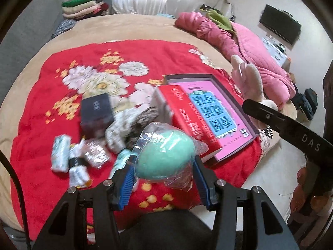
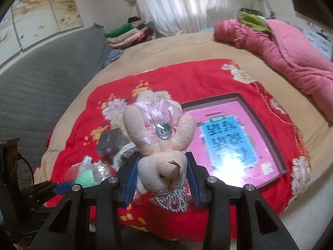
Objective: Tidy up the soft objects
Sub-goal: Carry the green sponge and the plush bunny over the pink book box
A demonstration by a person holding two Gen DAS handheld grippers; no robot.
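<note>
The left tool point(image 1: 163, 167) is clamped on a mint-green soft ball in clear plastic wrap point(image 1: 165, 154); its blue pads point(image 1: 128, 177) press the ball's two sides, and the ball is held up above the red floral blanket point(image 1: 62, 112) that covers the middle of the bed point(image 1: 124, 27).

The right tool point(image 2: 161, 174) is clamped on a cream plush bunny point(image 2: 160, 145) at its head. The bunny hangs upside down in that view, with its pink satin dress and a round clear gem toward the far side and a small silver tiara point(image 2: 173, 200) at the near side. It too is held above the red floral blanket.

On the blanket, toward its right side, lies an open flat box with a pink lining and a blue printed panel point(image 1: 212, 112). A red book-like box point(image 1: 183, 116) leans on that box's left edge. Left of the red box, still on the blanket, sit a dark box point(image 1: 96, 110), a speckled cloth bundle point(image 1: 129, 129) and some small wrapped packets point(image 1: 79, 156).

Beyond the blanket's right edge a pink quilt point(image 1: 245, 50) is heaped on the bed. Beyond the blanket's far left corner stands a stack of folded clothes point(image 1: 83, 6).
</note>
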